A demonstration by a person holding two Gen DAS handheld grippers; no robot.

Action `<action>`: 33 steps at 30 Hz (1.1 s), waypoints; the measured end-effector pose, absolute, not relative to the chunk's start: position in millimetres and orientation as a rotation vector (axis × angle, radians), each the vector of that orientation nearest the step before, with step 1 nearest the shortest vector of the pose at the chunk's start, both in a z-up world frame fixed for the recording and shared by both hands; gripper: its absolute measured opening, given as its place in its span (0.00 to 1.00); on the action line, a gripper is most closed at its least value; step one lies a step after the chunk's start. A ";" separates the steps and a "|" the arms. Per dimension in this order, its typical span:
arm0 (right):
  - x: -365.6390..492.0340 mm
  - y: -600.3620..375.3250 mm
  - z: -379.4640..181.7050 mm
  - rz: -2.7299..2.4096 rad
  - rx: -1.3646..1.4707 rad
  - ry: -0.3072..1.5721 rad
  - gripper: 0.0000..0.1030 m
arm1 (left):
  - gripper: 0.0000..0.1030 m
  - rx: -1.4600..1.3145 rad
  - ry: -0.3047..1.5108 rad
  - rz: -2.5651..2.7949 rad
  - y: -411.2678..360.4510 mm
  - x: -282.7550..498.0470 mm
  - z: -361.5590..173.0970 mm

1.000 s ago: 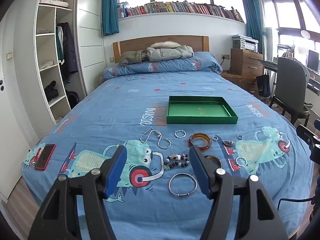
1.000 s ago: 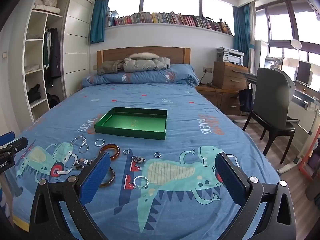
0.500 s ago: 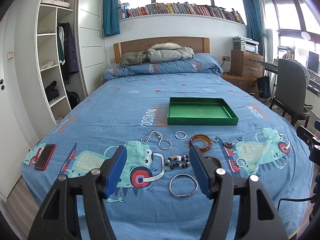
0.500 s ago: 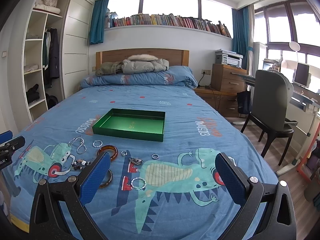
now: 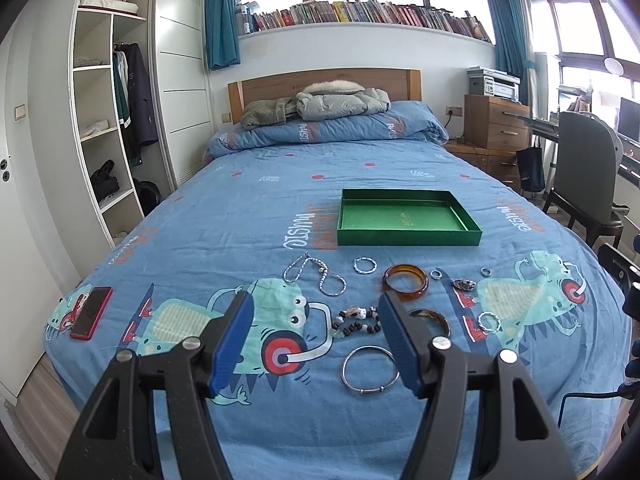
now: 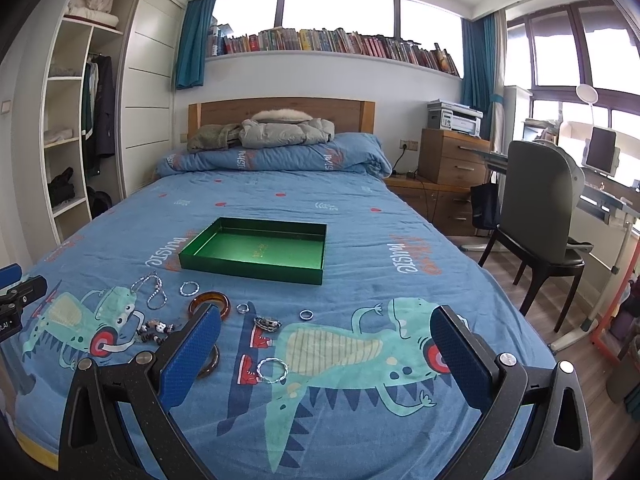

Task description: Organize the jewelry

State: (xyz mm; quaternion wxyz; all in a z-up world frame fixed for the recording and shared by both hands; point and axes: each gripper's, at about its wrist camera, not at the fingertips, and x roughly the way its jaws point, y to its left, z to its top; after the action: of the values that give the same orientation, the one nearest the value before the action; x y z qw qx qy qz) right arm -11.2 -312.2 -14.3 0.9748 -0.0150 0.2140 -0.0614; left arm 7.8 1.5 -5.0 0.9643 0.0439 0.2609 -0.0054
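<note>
On the blue bedspread (image 5: 248, 216) lies jewelry; both claws (image 5: 316, 334) (image 6: 326, 346) gape empty.

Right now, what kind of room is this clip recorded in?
A bedroom, most likely in a home: a bed with a wooden headboard, an open wardrobe, and a shelf of books under the window.

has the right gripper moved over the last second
Yes. In the right wrist view the green tray and headboard have sunk in frame, so the open right gripper has tilted or risen slightly.
</note>
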 end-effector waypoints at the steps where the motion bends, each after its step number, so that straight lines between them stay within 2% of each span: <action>1: -11.1 -312.8 -14.6 -0.124 -0.028 0.429 1.00 | 0.61 0.092 0.525 -0.009 0.7 7.8 -5.5; 33: 9.6 -321.1 -36.1 -0.110 0.023 0.520 1.00 | 0.61 0.142 0.582 -0.018 -6.7 33.4 -28.0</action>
State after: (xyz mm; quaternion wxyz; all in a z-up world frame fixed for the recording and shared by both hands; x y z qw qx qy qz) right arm 9.6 -321.1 -36.1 0.9648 0.0114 0.2572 -0.0544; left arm 33.4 -6.7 -28.0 0.9554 0.0698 0.2868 -0.0088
